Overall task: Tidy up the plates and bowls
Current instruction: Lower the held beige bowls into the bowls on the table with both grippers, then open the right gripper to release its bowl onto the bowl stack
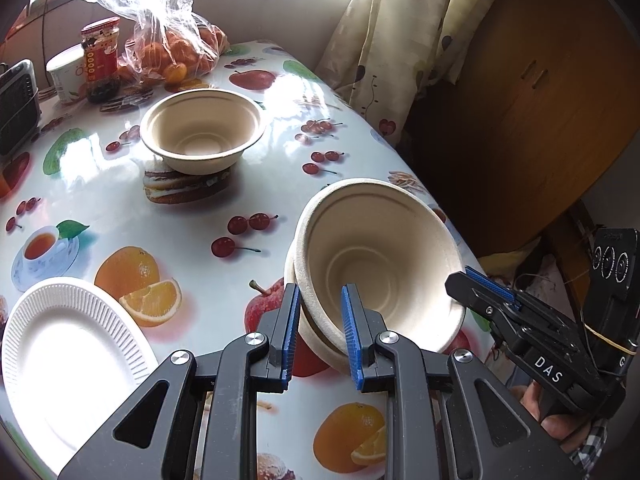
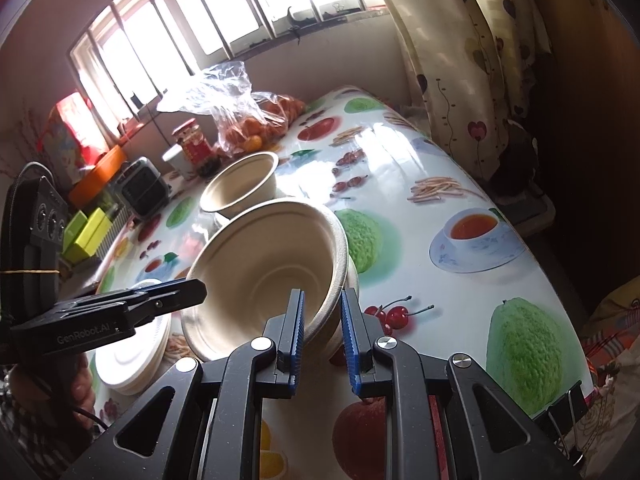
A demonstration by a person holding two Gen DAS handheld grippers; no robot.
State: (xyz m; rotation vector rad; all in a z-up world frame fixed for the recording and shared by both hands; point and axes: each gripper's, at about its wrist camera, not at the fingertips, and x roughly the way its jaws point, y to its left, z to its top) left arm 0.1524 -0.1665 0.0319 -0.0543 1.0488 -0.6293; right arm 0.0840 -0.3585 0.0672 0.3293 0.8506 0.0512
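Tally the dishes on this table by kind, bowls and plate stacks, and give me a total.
Bowls: 3, that is 2 nested bowls, tilted, and 1 lone bowl standing apart.
Stacks: 1 plate stack; how many plates are in it cannot be told.
Total: 4.

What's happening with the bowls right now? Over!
Both tongs, left and right, shut on nested bowls, tilted above table. Single bowl waits beyond. White plates nearby. Path clear.
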